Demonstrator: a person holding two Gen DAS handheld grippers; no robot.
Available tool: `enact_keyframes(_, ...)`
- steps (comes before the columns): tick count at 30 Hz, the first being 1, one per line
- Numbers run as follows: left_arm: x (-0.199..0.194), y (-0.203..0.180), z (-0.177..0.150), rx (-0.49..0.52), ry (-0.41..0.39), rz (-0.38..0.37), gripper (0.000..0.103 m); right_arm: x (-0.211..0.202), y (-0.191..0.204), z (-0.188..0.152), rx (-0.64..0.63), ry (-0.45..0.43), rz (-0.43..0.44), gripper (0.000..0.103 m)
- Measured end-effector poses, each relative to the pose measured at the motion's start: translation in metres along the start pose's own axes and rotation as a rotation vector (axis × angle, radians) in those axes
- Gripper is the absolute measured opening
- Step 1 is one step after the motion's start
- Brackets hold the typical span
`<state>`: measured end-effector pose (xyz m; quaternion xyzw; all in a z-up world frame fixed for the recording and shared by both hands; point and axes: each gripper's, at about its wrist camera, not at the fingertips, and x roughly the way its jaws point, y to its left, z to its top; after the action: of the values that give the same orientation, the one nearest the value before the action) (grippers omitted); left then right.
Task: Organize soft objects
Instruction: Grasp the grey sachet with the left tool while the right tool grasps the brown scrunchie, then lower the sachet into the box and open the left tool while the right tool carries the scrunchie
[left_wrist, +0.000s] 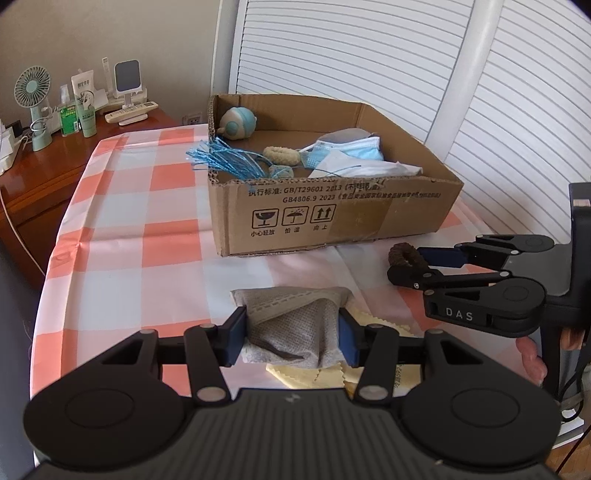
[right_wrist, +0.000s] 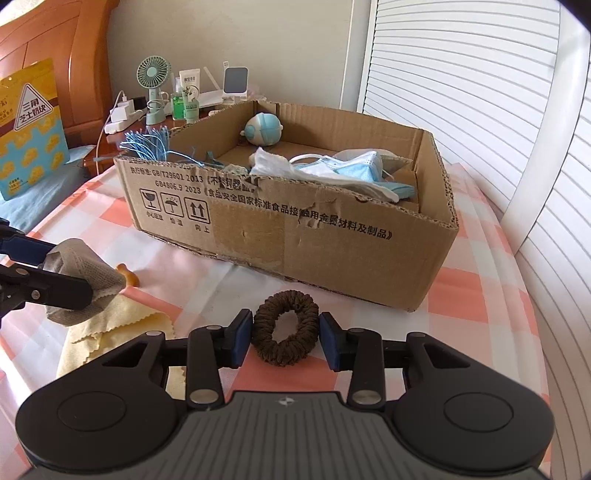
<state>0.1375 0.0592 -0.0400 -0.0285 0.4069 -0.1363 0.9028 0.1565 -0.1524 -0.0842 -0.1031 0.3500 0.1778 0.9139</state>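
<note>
One gray face mask (left_wrist: 291, 325) is squeezed between the two blue pads of the left gripper (left_wrist: 291, 334). It hangs just above one yellow cloth (right_wrist: 110, 325) that lies flat on the table. One small orange thing pokes out beside the mask; I cannot tell what it is.

One brown hair tie (right_wrist: 285, 328) sits between the two pads of the right gripper (right_wrist: 286, 338). The left pad touches it. The right pad is right next to it, so the claw looks closed on the ring.

Both claws are in front of one open cardboard box (right_wrist: 332, 251). The box stands on the table with the pink and white checkered cloth (left_wrist: 147, 206).

Inside the box I count one round blue and cream toy (left_wrist: 236, 122) at the back, one bunch of blue shiny strings (left_wrist: 221, 157) hanging over the edge, one cream fluffy hair tie (left_wrist: 282, 156), and a pile of blue and white face masks (left_wrist: 347, 155). I cannot count the masks, they are all jumbled.

Behind the table is one wooden nightstand (left_wrist: 44, 173). On it stand one green mini fan (left_wrist: 35, 107), one green bottle (left_wrist: 68, 110), one white tube and one phone stand.
</note>
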Motion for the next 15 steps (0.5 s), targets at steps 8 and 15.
enact_keyframes(8, -0.016, -0.008, 0.009, 0.076, -0.002, -0.021, 0.050, -0.034, -0.006, 0.006, -0.001, -0.020, 0.056, 0.043)
enact_keyframes(15, -0.031, -0.012, 0.036, 0.122, -0.040, -0.047, 0.050, -0.070, -0.007, 0.020, -0.038, -0.092, 0.082, 0.043)
